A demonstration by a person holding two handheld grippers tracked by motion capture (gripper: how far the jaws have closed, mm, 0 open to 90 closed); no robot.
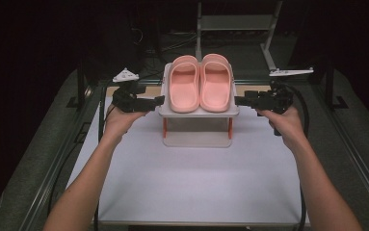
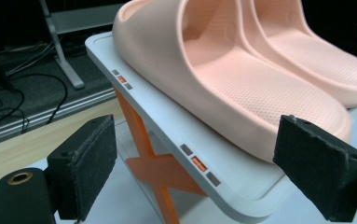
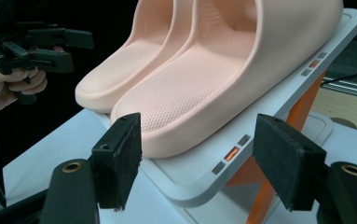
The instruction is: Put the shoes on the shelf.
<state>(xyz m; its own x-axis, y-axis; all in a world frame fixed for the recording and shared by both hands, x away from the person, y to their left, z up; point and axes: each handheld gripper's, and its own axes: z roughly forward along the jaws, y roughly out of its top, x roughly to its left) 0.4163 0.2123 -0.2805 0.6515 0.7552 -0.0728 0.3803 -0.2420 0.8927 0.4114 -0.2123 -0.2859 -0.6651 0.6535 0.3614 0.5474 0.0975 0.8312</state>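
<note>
A pair of pink slippers (image 1: 200, 83) lies side by side on the top shelf of a small white rack (image 1: 196, 112) with orange legs. My left gripper (image 1: 159, 100) is level at the shelf's left edge, my right gripper (image 1: 238, 100) at its right edge. In the left gripper view the left gripper (image 2: 204, 172) stands open, the shelf rim (image 2: 167, 135) and the near slipper (image 2: 223, 79) between its pads, untouched. In the right gripper view the right gripper (image 3: 204, 161) is open too, around the shelf corner (image 3: 278, 93) and a slipper heel (image 3: 204, 79).
The rack stands at the back of a white table mat (image 1: 196, 183) and has a lower shelf (image 1: 196, 139). Dark rails run along both sides of the table. A metal stand (image 1: 235, 24) and cables sit on the floor behind.
</note>
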